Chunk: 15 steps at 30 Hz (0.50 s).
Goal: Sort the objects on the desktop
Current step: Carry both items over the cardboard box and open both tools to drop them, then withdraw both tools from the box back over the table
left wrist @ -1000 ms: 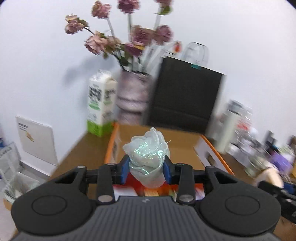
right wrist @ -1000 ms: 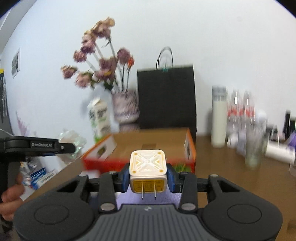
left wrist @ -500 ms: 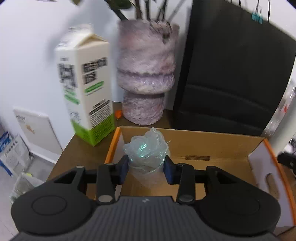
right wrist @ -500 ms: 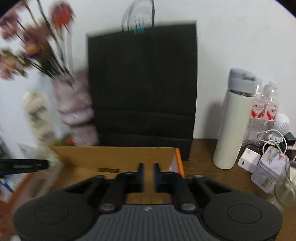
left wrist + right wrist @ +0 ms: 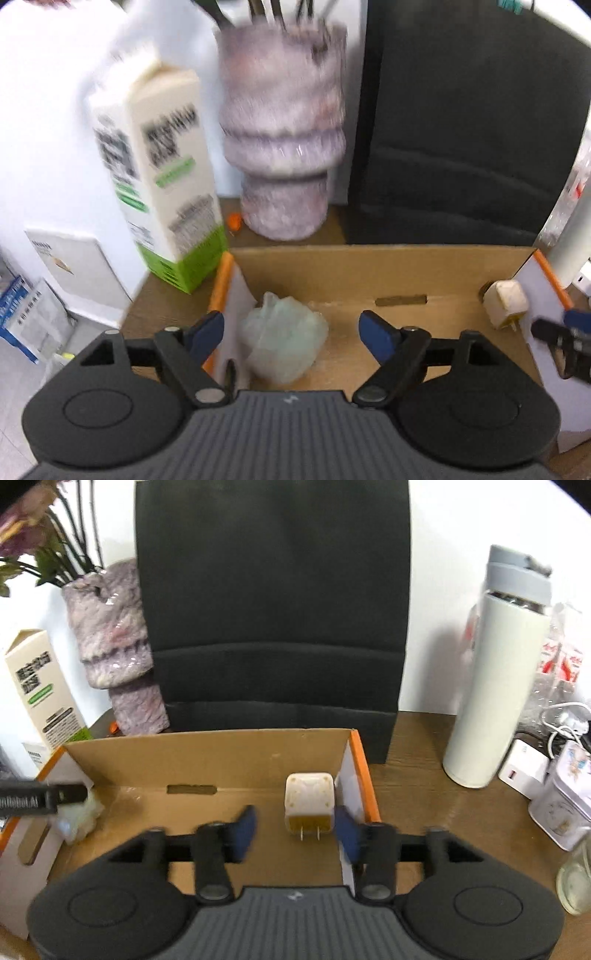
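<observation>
Brown corrugated cardboard forms the open box with orange-edged end flaps (image 5: pixel 369 273) that both of your grippers point down into. Your left gripper (image 5: pixel 291 330) has just been opening, and its blue pads now stand wide apart, with neither touching anything. Between them, nearer the left pad, the crumpled translucent plastic wrapper with a pale green sheen (image 5: pixel 284 341) sits on the box floor close to the left end flap. From your right wrist camera the same wrapper (image 5: pixel 79 818) shows at the far left of the box, partly behind the black finger of the left gripper.

Your right gripper (image 5: pixel 295 830) has also just been opening. Its blue pads stand apart on either side of the cream-white cube-shaped plug adapter with two metal prongs (image 5: pixel 309 803), and a gap shows at each side, so it is not gripped. The adapter rests in the right end of the box, just beside the right end flap, prongs toward the camera. In your left wrist view the adapter (image 5: pixel 505 304) appears at the box's right end, beside the right gripper's fingertips.

Behind the box stand a black paper bag (image 5: pixel 273 620), a mottled purple ceramic vase (image 5: pixel 282 147) and a white-and-green carton (image 5: pixel 159 177). To the right, on the wooden desk (image 5: pixel 417 786), a white insulated bottle with a grey lid (image 5: pixel 495 672) stands upright.
</observation>
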Available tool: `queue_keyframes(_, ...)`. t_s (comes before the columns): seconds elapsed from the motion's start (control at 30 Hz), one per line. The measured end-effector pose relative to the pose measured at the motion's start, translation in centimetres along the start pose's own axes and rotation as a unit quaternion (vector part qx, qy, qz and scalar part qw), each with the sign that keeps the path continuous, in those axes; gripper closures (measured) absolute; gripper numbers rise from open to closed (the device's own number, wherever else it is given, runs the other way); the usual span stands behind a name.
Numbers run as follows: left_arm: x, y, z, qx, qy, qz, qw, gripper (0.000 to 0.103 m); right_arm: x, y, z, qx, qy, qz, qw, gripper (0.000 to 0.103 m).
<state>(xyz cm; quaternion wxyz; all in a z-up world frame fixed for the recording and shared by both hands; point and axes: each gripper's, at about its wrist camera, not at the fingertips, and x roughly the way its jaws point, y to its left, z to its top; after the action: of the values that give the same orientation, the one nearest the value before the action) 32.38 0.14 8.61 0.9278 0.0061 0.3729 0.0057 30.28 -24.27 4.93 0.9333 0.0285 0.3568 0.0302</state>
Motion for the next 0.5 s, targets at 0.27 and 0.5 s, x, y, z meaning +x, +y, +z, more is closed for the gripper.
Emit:
queue_keyframes(0.27,-12.2,3.1,-3.7,-0.046,-0.083,-0.057,0.9939,0.004,-11.7,0.3,-4.1,-0.001,-0.055,0.035,0.998,0.018)
queue_keyframes(0.5,-19.4,2.6,-13.0,-0.021,-0.123,-0.030,0.9917,0.000,-20.5,1.3,-12.1,-0.009,-0.108,0.074,0.991,0.014)
